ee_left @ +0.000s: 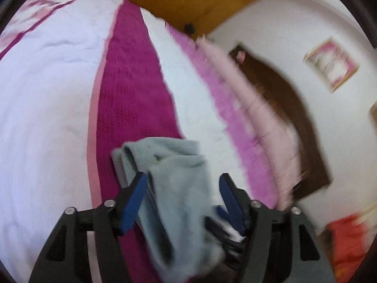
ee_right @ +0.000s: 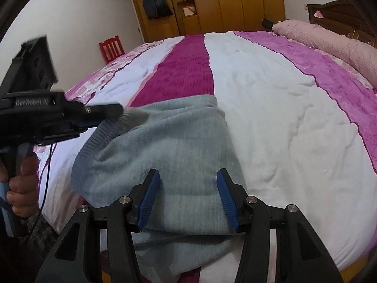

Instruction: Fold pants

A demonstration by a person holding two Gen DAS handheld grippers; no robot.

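Observation:
Grey pants [ee_right: 169, 141] lie in a folded heap on the near part of the bed [ee_right: 271, 106], across its white and magenta stripes. My right gripper [ee_right: 188, 173] hovers over the heap, open, and its blue pads touch nothing. At the heap's left edge my left gripper [ee_right: 113, 115], held by a hand [ee_right: 21, 188], has its tips at the ribbed band, which is lifted and blurred. The left wrist view is blurred: the pants [ee_left: 174, 165] run between the fingers of my left gripper [ee_left: 182, 179]. The cloth lies against the left pad [ee_left: 134, 202], and the jaws stand apart.
A pink roll pillow [ee_right: 329, 44] and a dark wooden headboard [ee_right: 334, 11] are at the far right of the bed. A wooden wardrobe [ee_right: 223, 0] lines the back wall, with a red chair [ee_right: 112, 48] beside the bed's far left corner.

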